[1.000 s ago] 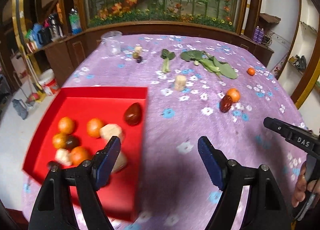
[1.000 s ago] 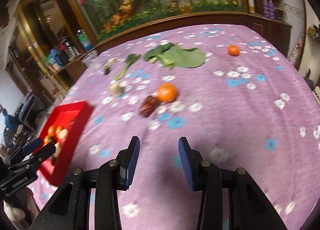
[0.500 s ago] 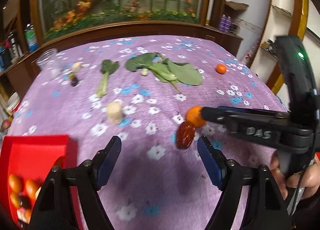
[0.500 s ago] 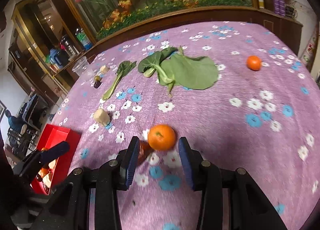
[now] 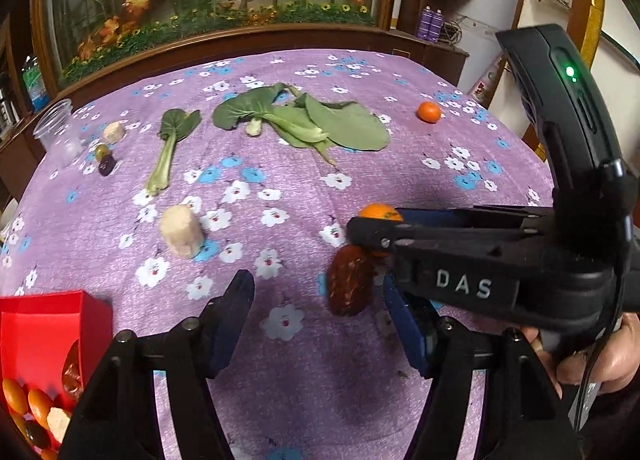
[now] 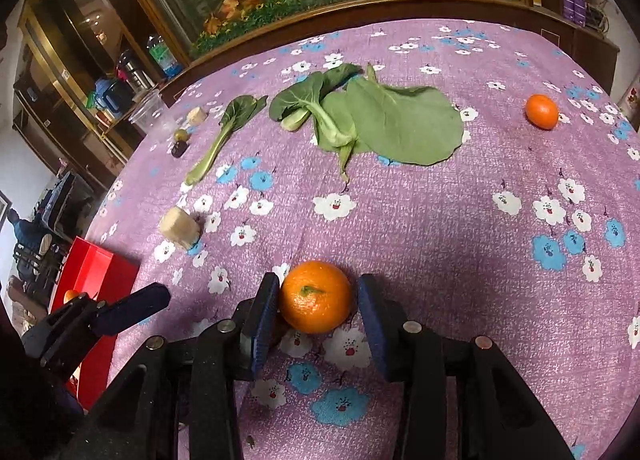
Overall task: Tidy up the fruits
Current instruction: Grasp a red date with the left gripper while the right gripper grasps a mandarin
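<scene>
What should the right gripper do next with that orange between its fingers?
Probably close. The right gripper is open with the near orange centred between its fingers on the tablecloth. The red date lies right beside it, so close gently.

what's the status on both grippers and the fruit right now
Right gripper open, straddling the orange, not clamped. Left gripper open, empty, the red date between its fingers. Date crowds the orange.

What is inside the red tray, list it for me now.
In the left wrist view the red tray holds small orange fruits, a pale chunk and a dark fruit. The left gripper and the frame edge hide the rest.
</scene>
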